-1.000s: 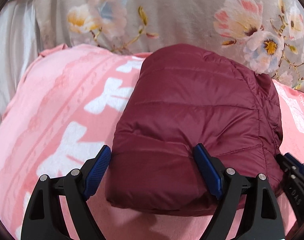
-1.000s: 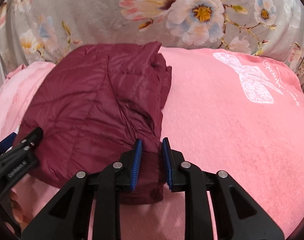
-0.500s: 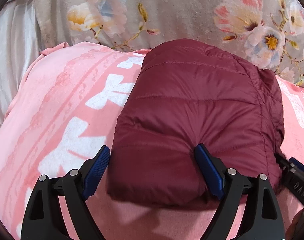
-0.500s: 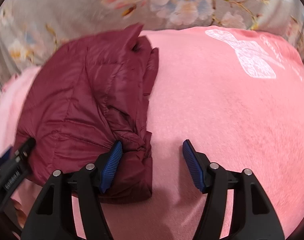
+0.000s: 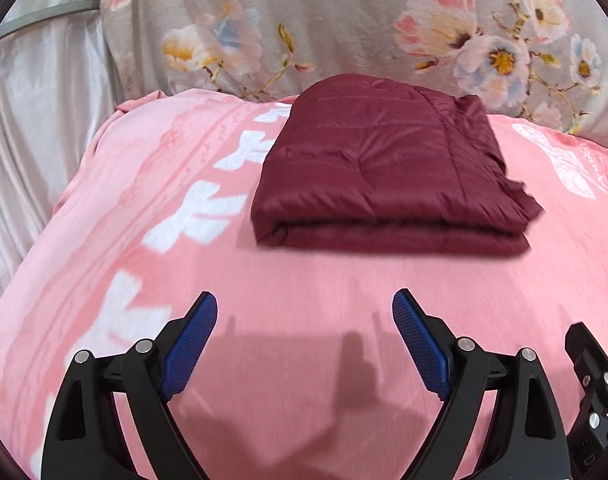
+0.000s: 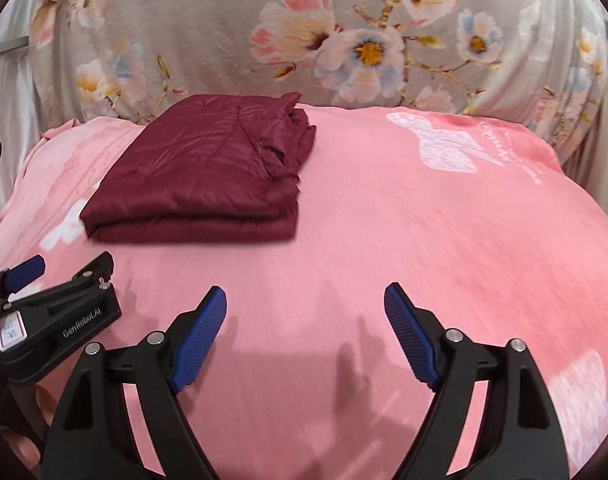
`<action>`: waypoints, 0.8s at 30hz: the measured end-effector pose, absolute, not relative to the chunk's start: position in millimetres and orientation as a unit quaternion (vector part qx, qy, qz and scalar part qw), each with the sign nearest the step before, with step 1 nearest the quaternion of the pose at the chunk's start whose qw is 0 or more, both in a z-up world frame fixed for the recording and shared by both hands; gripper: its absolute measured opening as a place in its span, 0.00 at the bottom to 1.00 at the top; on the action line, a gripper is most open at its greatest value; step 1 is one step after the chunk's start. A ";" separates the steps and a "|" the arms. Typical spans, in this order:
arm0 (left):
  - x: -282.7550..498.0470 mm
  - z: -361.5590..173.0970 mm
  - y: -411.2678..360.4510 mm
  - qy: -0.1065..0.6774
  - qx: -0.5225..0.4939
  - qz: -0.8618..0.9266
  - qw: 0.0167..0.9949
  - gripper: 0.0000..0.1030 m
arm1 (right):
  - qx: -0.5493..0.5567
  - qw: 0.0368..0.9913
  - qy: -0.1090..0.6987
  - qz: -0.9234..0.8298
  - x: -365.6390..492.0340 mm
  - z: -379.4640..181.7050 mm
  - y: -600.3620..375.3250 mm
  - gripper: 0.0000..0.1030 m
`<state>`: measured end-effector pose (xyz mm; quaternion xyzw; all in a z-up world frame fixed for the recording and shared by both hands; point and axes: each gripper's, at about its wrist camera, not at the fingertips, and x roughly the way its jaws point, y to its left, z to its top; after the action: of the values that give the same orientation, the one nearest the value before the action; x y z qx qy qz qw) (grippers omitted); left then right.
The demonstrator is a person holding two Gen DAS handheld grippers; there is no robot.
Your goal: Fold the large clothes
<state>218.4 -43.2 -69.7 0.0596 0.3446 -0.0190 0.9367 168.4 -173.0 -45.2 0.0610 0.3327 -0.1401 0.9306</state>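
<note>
Bright, warm and even in both views, with light from above and behind throwing soft grey shadows of the gripper arms onto the pink blanket (image 5: pixel 312 360) close to the camera. A bit smeared and fuzzy all over, most along the near edge of the folded maroon jacket (image 6: pixel 200 184). Bent round like a fishbowl, with dark corners.

The folded jacket (image 5: pixel 376 168) is plain dark maroon. The blanket (image 5: pixel 304 300) is pink with white bow shapes along its left side. The far cloth (image 5: pixel 344 20) is grey, printed with pink, white and blue flowers. Each hand-held gripper is black with blue pads.
</note>
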 end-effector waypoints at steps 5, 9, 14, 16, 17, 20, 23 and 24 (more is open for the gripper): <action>180.9 -71.6 -42.5 0.349 0.066 -0.022 0.935 0.85 | 0.067 0.929 0.334 -0.144 122.4 -46.0 -172.9 0.79; 152.3 -73.7 -46.7 0.351 0.083 -0.033 0.932 0.85 | 0.060 0.930 0.334 -0.139 99.1 -45.5 -166.1 0.80; 125.8 -76.3 -52.1 0.351 0.101 -0.041 0.930 0.85 | 0.055 0.933 0.329 -0.135 77.8 -42.8 -157.4 0.84; 120.2 -76.4 -52.4 0.351 0.103 -0.039 0.930 0.85 | 0.056 0.933 0.327 -0.137 73.4 -42.5 -156.1 0.84; 119.1 -76.3 -51.9 0.350 0.102 -0.038 0.930 0.85 | 0.057 0.933 0.328 -0.136 72.9 -42.9 -156.2 0.85; 120.0 -76.6 -52.2 0.352 0.103 -0.034 0.930 0.85 | 0.059 0.930 0.336 -0.135 76.3 -45.1 -157.6 0.85; 121.2 -78.1 -53.8 0.355 0.108 -0.029 0.928 0.85 | 0.061 0.926 0.346 -0.137 79.9 -48.5 -158.9 0.84; 121.0 -78.4 -54.1 0.354 0.109 -0.027 0.928 0.84 | 0.061 0.926 0.347 -0.137 80.2 -49.0 -158.6 0.84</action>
<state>121.0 -54.1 -78.4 0.1090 0.3543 -0.0271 0.9284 80.2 -158.6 -49.0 0.0614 0.3472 -0.1373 0.9256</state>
